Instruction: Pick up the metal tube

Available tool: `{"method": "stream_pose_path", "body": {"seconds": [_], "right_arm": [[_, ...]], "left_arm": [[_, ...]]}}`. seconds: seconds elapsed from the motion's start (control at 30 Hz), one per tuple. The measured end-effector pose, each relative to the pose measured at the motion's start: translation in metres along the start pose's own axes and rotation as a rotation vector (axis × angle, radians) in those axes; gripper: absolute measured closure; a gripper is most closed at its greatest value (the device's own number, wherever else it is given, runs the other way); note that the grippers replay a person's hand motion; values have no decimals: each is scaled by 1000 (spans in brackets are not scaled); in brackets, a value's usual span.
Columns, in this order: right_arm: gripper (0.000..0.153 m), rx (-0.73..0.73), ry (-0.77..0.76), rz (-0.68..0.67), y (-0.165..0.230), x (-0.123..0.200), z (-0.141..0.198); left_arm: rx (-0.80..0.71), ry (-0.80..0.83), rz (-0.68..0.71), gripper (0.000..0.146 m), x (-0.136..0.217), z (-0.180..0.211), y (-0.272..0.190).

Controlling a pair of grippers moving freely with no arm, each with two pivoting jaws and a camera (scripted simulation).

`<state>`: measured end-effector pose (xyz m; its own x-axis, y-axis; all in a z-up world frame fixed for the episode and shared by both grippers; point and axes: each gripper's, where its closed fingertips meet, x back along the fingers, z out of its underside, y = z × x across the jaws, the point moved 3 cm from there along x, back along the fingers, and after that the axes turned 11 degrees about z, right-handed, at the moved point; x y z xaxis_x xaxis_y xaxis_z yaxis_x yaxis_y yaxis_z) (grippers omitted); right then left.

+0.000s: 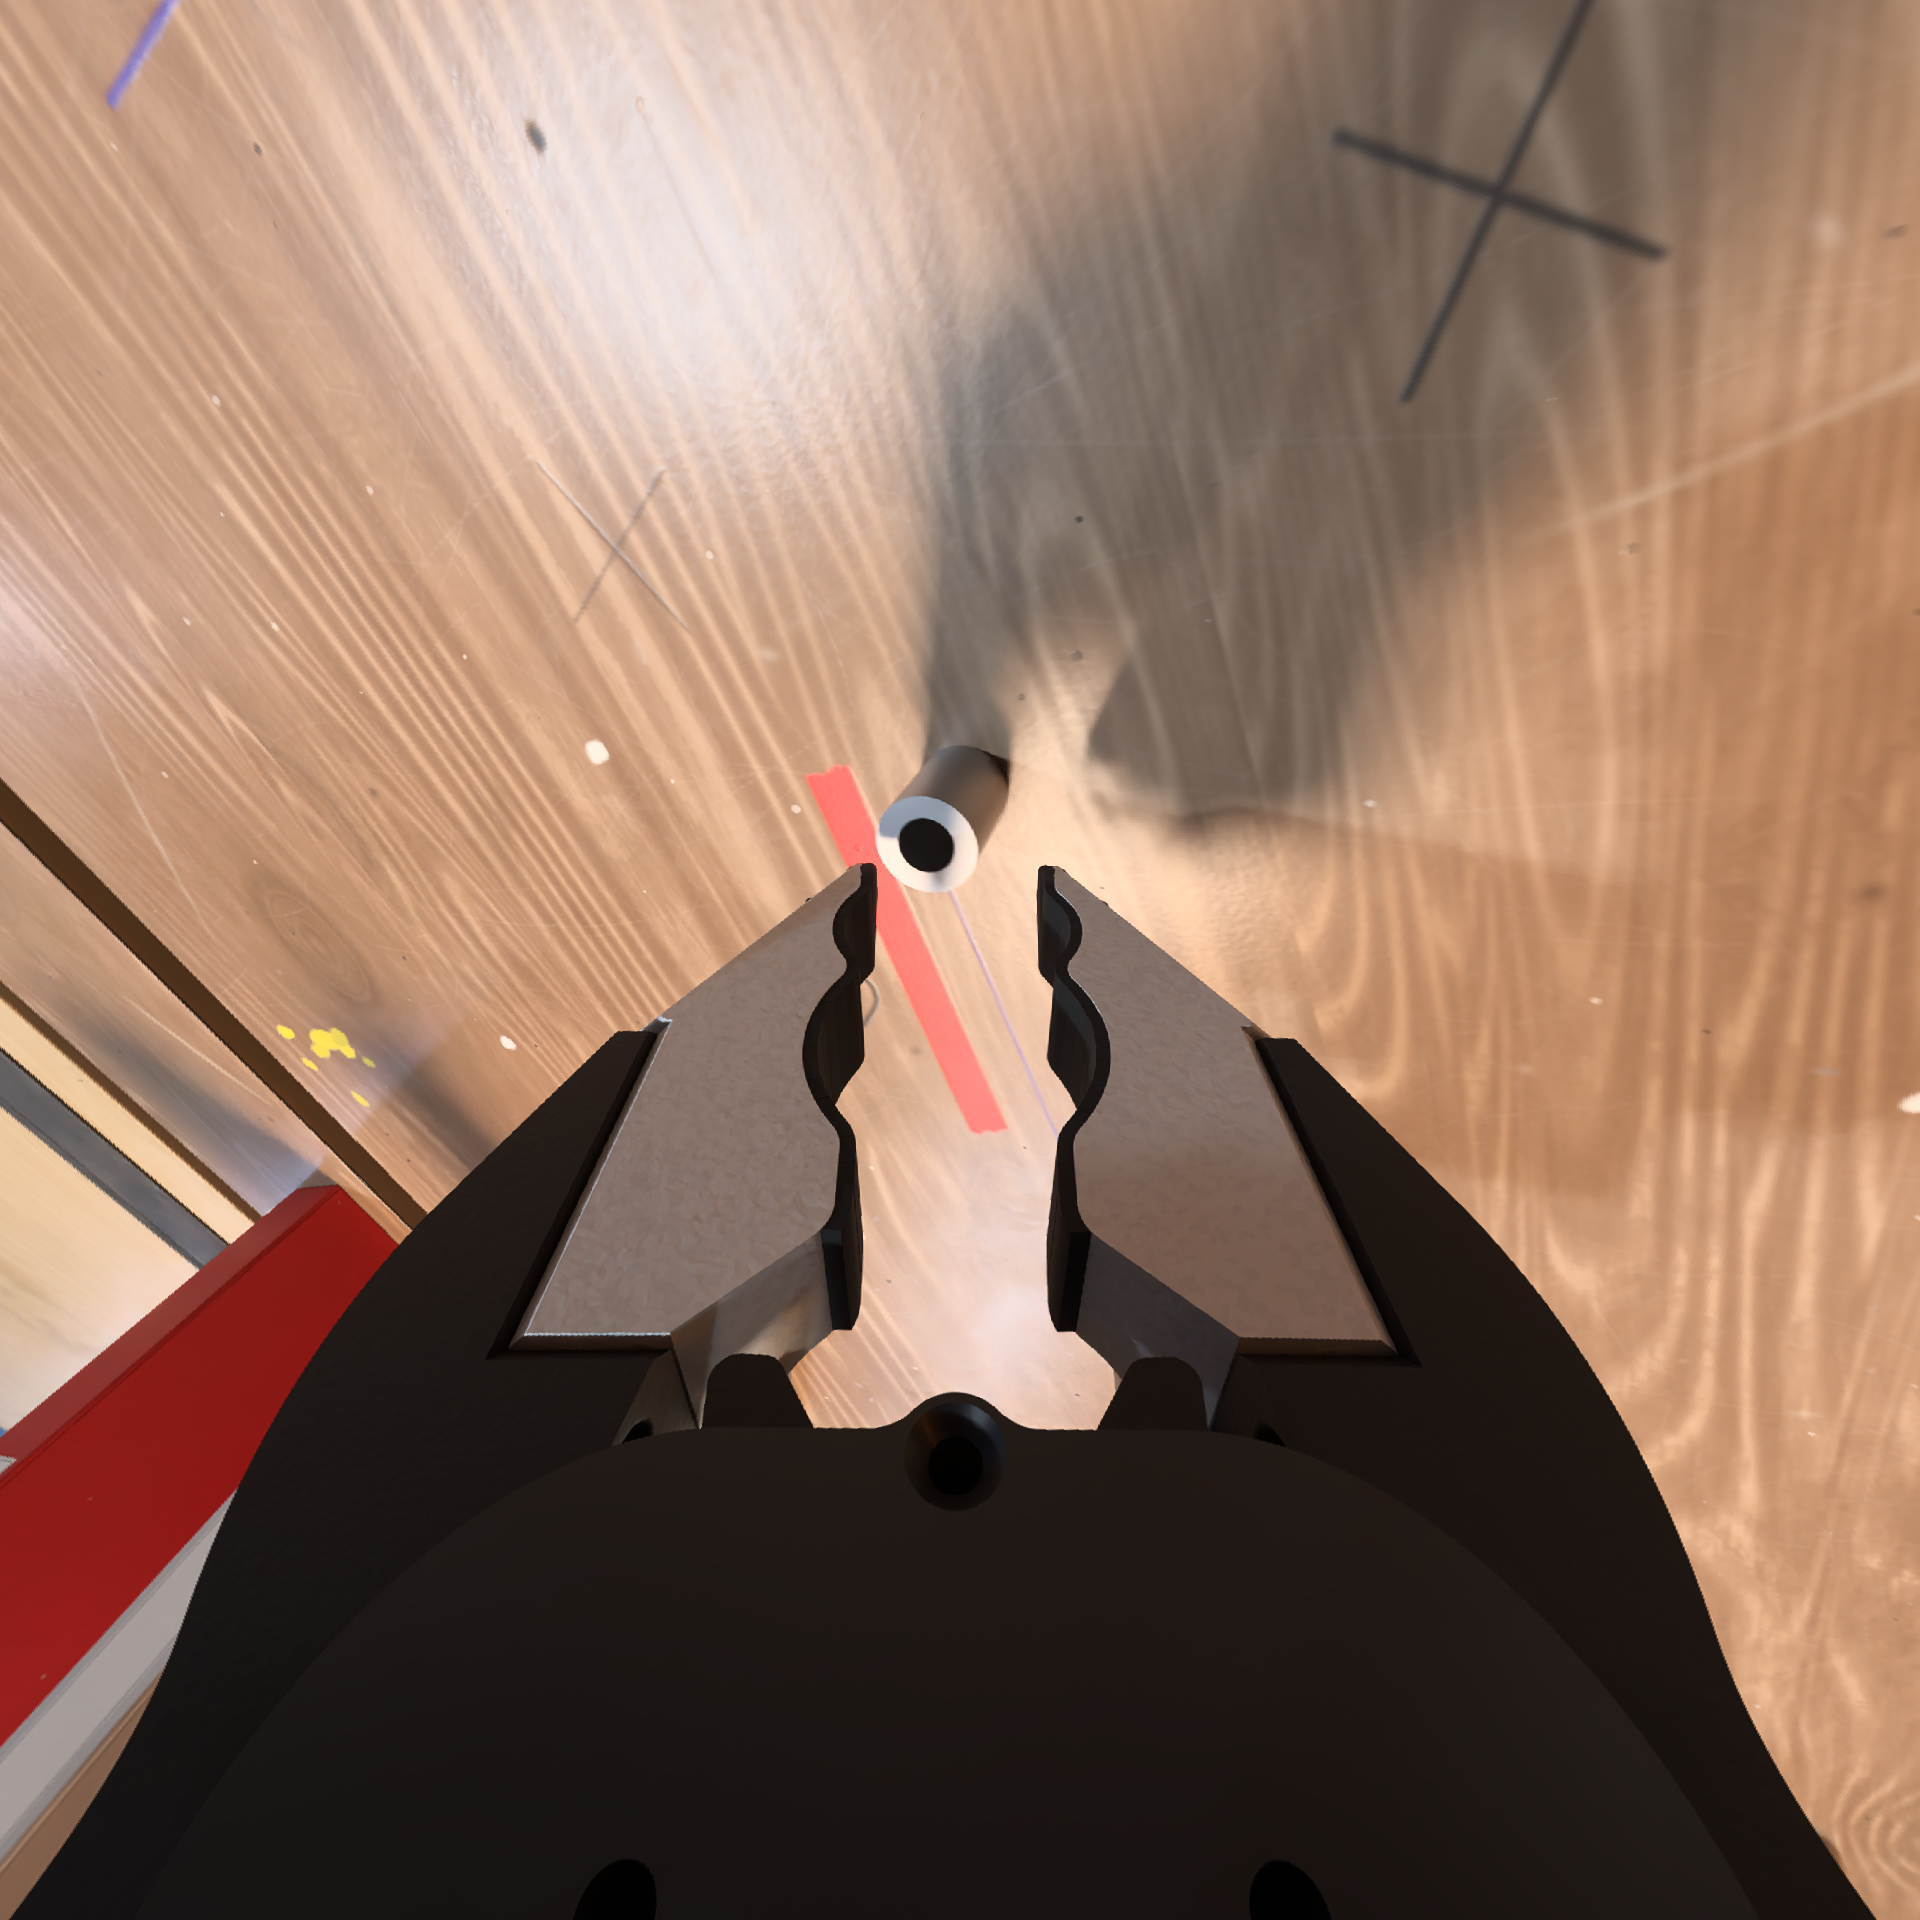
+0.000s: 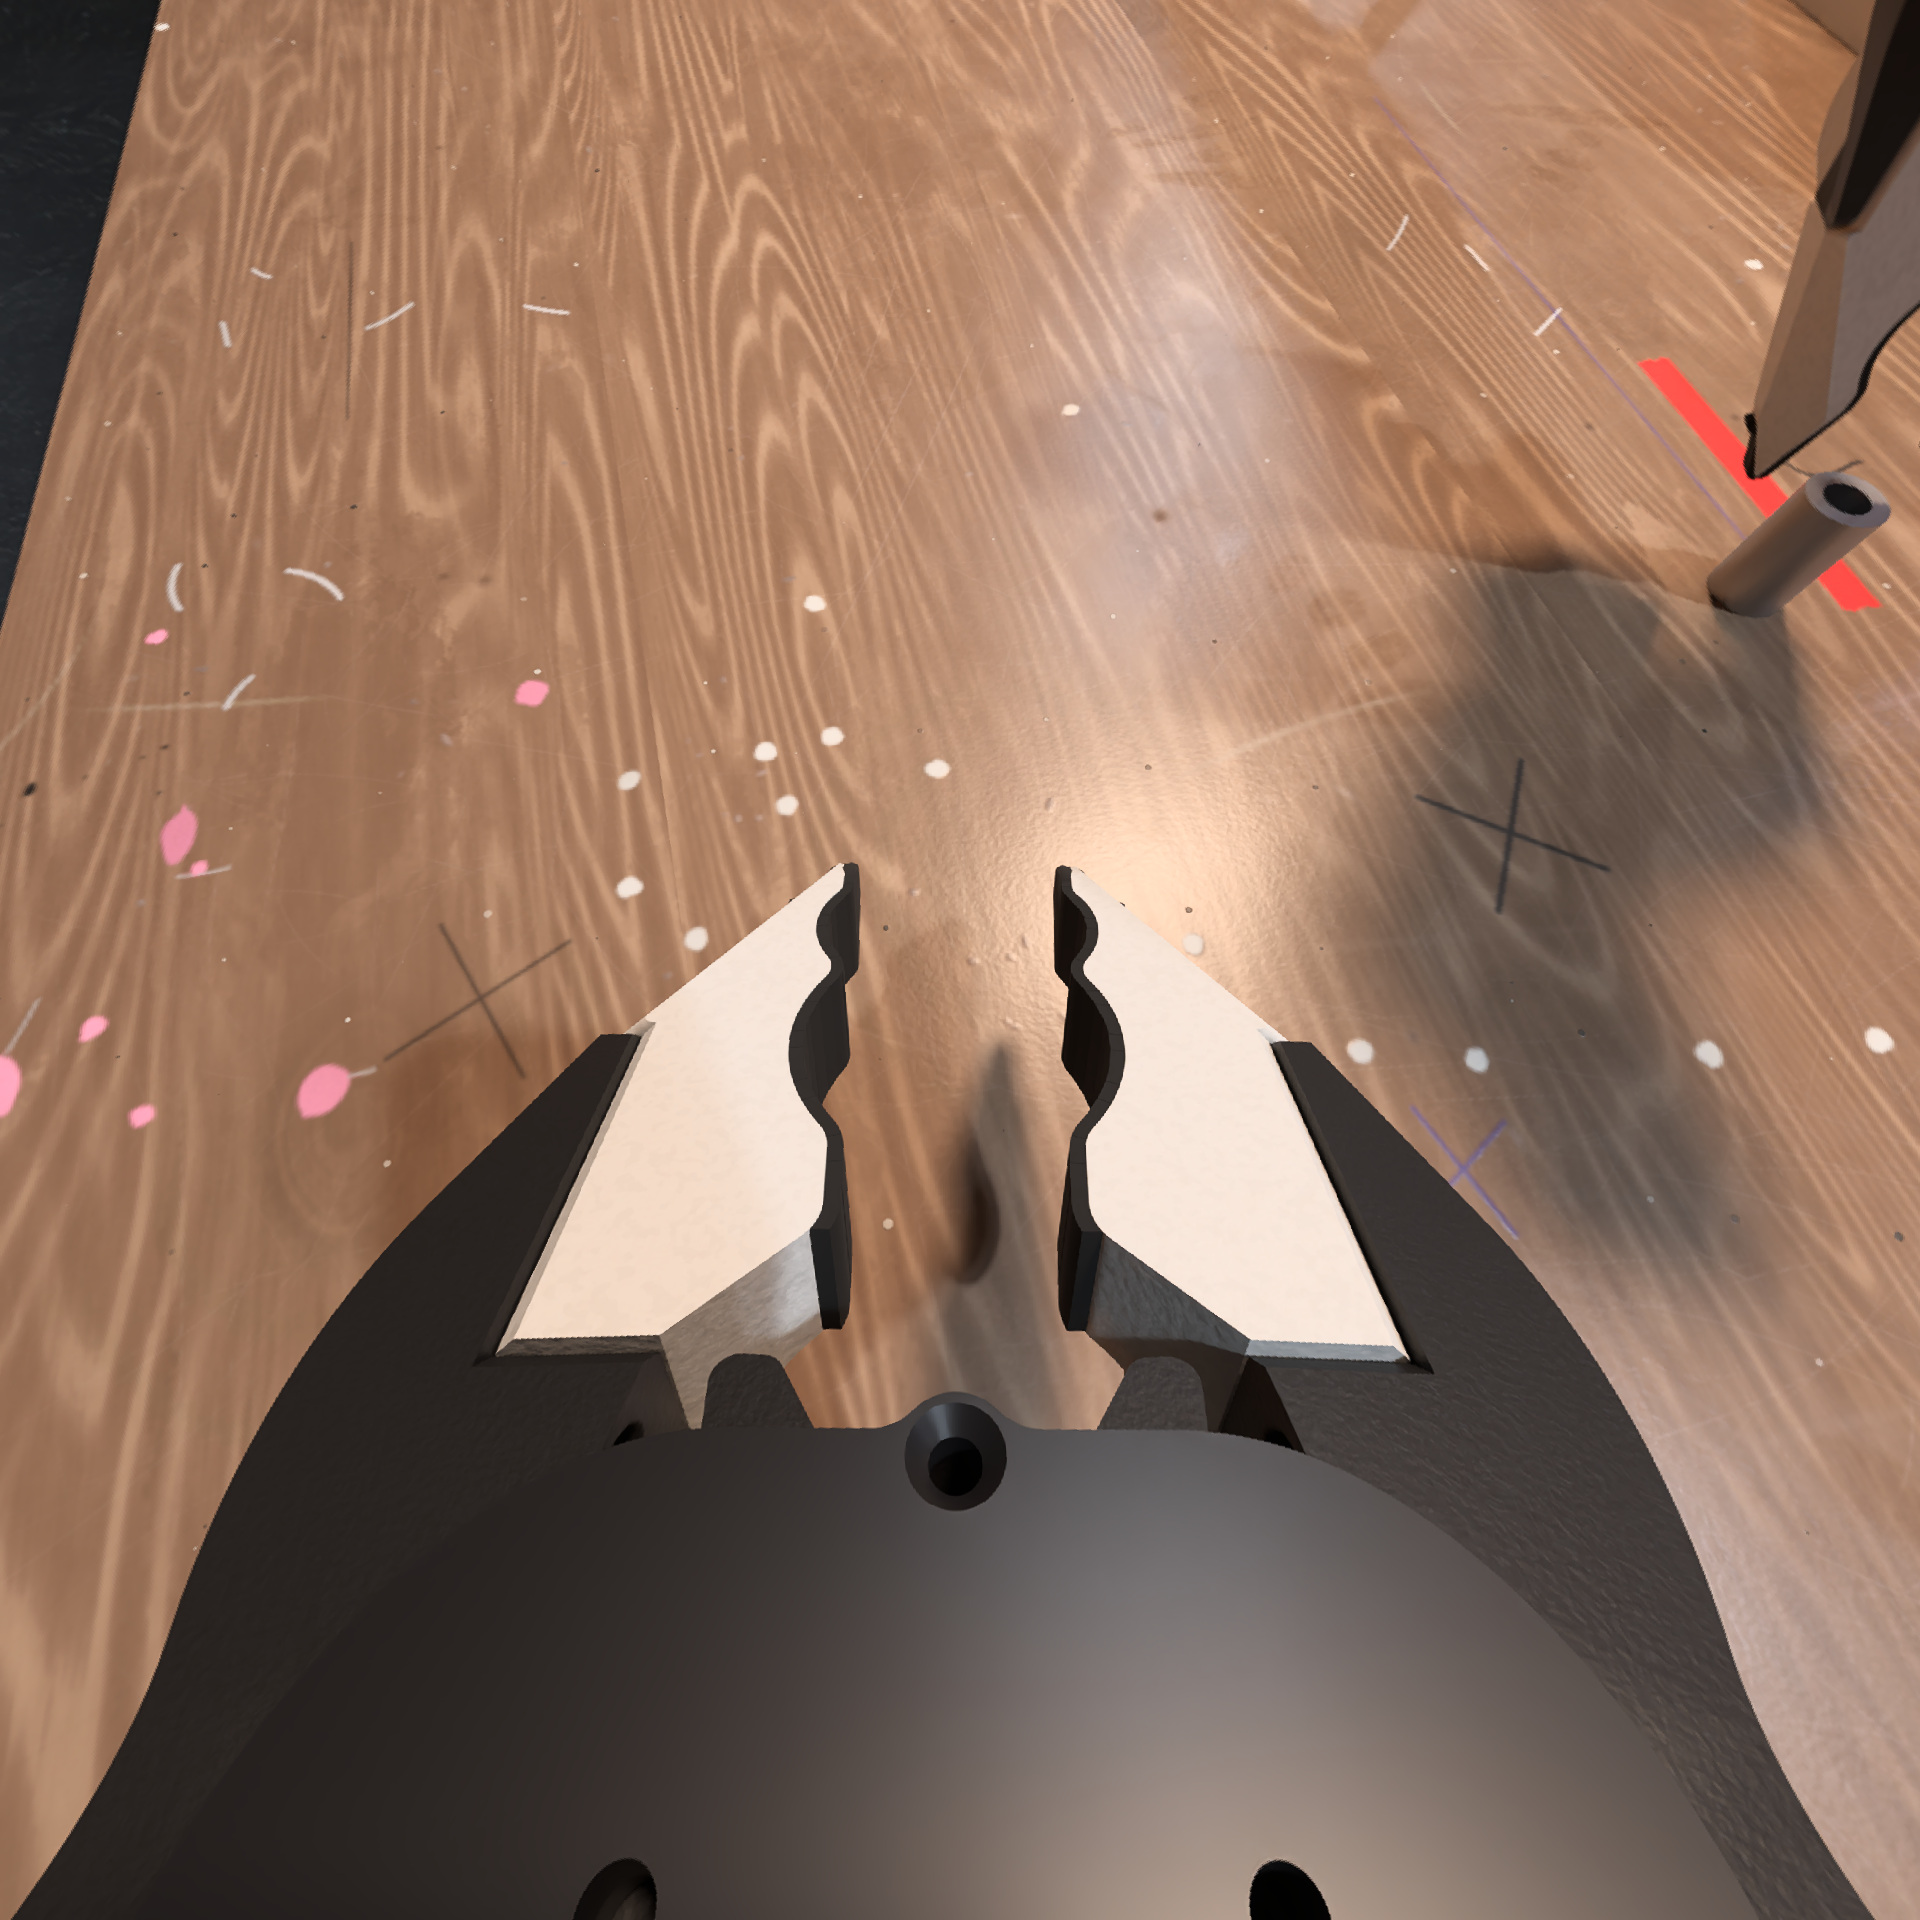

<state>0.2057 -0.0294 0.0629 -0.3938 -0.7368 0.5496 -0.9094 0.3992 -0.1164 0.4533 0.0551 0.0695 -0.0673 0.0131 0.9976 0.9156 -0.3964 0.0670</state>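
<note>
The wooden counter (image 2: pixel 935 416) fills both views, its grain streaked with pale scratches, white specks and pink paint spots (image 2: pixel 330 1089), and marked with thin pencilled crosses (image 1: pixel 1496 197). In the left wrist view a dark edge of the counter runs along the lower left, with a red-and-grey block (image 1: pixel 156 1455) beyond it (what it is cannot be told) and a few yellow flecks (image 1: pixel 330 1042) near the edge.

The left tool (image 1: pixel 956 878) points down at the counter with its two pale fingers spread apart and nothing between them. The right tool (image 2: pixel 954 878) hangs over a bare stretch of counter, well apart from the task's thing, its fingers likewise spread and empty.

A strip of red tape (image 1: pixel 914 977) lies flat on the wood, running under the gap between the left tool's fingers.

The metal tube (image 1: pixel 940 821) stands upright on the counter, just beyond the tips of the left tool and a little toward its left finger, with its open end and dark bore facing the camera. It rests beside the far end of the red tape and casts a broad soft shadow behind it. In the right wrist view the same tube (image 2: pixel 1792 556) shows at the far right edge, standing tilted in the wide lens, with one finger of the left tool (image 2: pixel 1829 312) poised just above its open top (whether they touch cannot be told).
</note>
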Motion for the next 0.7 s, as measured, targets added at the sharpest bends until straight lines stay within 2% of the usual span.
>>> {"method": "stream_pose_path", "body": {"seconds": [0.27, 0.7], "right_arm": [[115, 4, -3, 1, 0, 1, 0], [115, -1, -6, 0, 0, 2, 1]], "left_arm": [[36, 58, 71, 118, -25, 4, 13], [41, 44, 54, 123, -24, 4, 10]]}}
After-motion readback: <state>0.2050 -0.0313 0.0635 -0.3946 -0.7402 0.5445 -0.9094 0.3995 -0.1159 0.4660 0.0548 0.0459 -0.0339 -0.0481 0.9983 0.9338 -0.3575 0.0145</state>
